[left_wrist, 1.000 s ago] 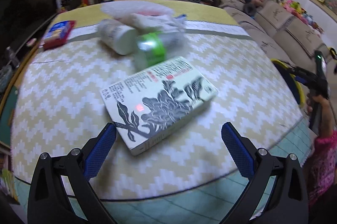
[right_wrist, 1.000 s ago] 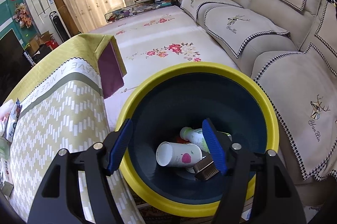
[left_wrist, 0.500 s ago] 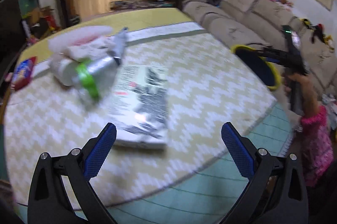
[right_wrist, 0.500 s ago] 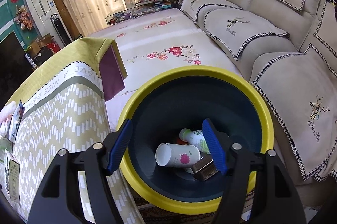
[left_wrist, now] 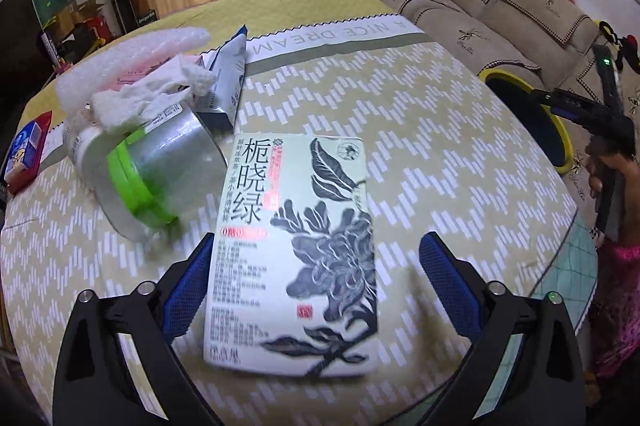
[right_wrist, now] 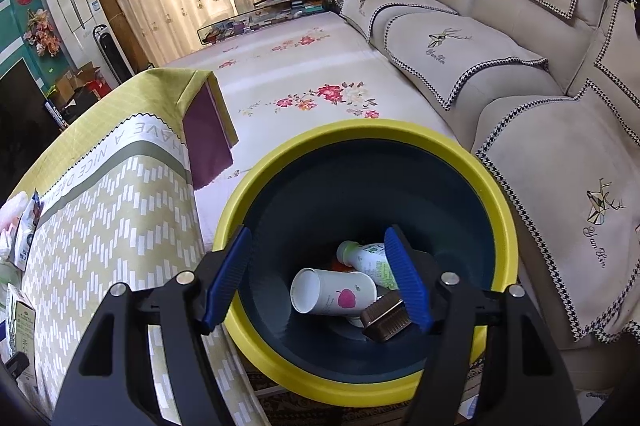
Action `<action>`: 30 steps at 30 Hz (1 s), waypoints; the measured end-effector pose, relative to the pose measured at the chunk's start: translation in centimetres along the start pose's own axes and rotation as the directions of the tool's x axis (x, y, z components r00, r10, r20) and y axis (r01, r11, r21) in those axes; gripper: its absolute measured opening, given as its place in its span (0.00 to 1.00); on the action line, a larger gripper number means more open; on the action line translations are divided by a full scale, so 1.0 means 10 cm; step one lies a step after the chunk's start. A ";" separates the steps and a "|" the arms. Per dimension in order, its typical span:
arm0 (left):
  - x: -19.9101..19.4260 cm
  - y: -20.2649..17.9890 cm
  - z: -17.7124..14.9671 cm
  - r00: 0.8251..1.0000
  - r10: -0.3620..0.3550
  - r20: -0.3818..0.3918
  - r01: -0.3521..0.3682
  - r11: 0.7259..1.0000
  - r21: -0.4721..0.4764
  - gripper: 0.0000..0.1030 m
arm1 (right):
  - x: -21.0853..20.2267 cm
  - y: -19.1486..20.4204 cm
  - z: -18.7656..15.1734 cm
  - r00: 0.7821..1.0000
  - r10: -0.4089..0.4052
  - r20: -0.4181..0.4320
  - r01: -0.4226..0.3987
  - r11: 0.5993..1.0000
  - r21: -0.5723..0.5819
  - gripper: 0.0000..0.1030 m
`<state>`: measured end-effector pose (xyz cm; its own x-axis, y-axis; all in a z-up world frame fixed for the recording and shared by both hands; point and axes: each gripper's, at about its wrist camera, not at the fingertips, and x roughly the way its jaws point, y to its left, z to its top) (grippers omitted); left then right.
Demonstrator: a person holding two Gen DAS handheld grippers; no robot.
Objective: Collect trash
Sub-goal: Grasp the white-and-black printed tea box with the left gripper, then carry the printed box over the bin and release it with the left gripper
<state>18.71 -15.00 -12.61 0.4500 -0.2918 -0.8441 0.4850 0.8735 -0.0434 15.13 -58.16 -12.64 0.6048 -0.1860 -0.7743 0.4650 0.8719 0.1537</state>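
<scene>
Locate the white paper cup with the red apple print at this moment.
In the right wrist view the paper cup lies on its side at the bottom of the yellow-rimmed bin, between a green-labelled bottle and a brown box.

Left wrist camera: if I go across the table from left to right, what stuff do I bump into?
Red snack packet → clear bottle with green label → flowery tea box → yellow-rimmed bin just past the table edge.

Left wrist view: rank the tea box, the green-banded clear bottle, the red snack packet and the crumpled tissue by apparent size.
1. tea box, though it is nearest the camera
2. green-banded clear bottle
3. crumpled tissue
4. red snack packet, partly cut off at the edge, so unsure against the tissue
</scene>
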 end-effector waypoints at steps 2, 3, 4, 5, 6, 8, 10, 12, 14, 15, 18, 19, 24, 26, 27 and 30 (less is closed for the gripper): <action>0.06 0.01 0.01 1.000 0.008 -0.015 -0.008 1.000 -0.002 0.88 | 0.00 -0.02 0.00 1.000 -0.003 -0.002 0.003 1.000 0.000 0.64; 0.08 0.01 0.01 1.000 0.012 -0.022 -0.012 1.000 -0.003 0.85 | 0.01 -0.02 0.00 1.000 -0.004 -0.004 0.004 1.000 0.001 0.64; 0.11 0.01 0.01 0.999 0.022 -0.031 -0.022 1.000 0.000 0.84 | 0.02 -0.02 0.00 1.000 -0.004 -0.006 0.004 1.000 0.001 0.64; 0.13 0.00 0.01 0.999 0.030 -0.030 -0.029 1.000 0.006 0.83 | 0.02 -0.02 -0.01 1.000 -0.005 -0.008 0.005 1.000 0.000 0.64; 0.13 -0.02 0.00 0.999 0.039 -0.029 -0.039 0.999 0.014 0.81 | 0.03 -0.02 -0.01 1.000 -0.004 -0.010 0.004 1.000 0.000 0.64; 0.14 -0.01 0.01 0.998 0.054 -0.028 -0.054 0.998 0.021 0.76 | 0.05 -0.01 -0.02 1.000 -0.003 -0.014 0.003 1.000 -0.002 0.64; 0.13 0.01 0.02 0.998 0.057 -0.026 -0.056 0.998 0.019 0.70 | 0.06 0.01 -0.03 1.000 -0.002 -0.017 0.002 1.000 -0.006 0.64; 0.10 0.02 0.01 0.999 0.045 -0.028 -0.044 0.999 0.016 0.69 | 0.07 0.02 -0.04 1.000 0.000 -0.019 0.000 1.000 -0.008 0.64; 0.09 0.00 0.00 0.999 0.038 -0.027 -0.038 0.999 0.019 0.69 | 0.06 0.01 -0.04 1.000 0.001 -0.017 -0.001 1.000 -0.008 0.64; 0.07 -0.01 0.00 0.999 0.033 -0.025 -0.032 0.999 0.021 0.69 | 0.04 0.00 -0.04 1.000 0.003 -0.013 -0.003 1.000 -0.006 0.64; -0.02 -0.10 0.00 1.000 0.017 -0.008 -0.016 0.999 0.036 0.69 | -0.02 -0.02 -0.04 1.000 0.006 -0.002 -0.006 1.000 -0.002 0.64; -0.06 -0.13 0.01 1.000 0.010 -0.001 -0.010 0.999 0.043 0.69 | -0.05 -0.04 -0.04 1.000 0.009 0.004 -0.009 1.000 0.000 0.64; -0.25 -0.38 0.13 0.999 -0.030 0.038 0.027 0.995 0.092 0.69 | -0.26 -0.11 -0.08 0.999 0.026 0.036 -0.026 1.000 0.014 0.64; -0.29 -0.53 0.22 0.997 -0.056 0.053 0.049 0.991 0.125 0.69 | -0.37 -0.14 -0.10 0.998 0.025 0.055 -0.026 1.000 0.011 0.64; -0.30 -0.61 0.26 0.996 -0.067 0.058 0.058 0.988 0.140 0.69 | -0.42 -0.16 -0.11 0.998 0.021 0.065 -0.022 1.000 0.009 0.64; -0.30 -0.88 0.40 0.992 -0.109 0.064 0.095 0.976 0.194 0.69 | -0.59 -0.23 -0.14 0.995 0.002 0.098 -0.003 1.000 0.006 0.64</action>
<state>16.09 -23.40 -7.54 0.4414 -0.4092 -0.7986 0.6618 0.7495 -0.0182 9.59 -58.41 -9.22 0.6666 -0.2276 -0.7098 0.4672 0.8696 0.1599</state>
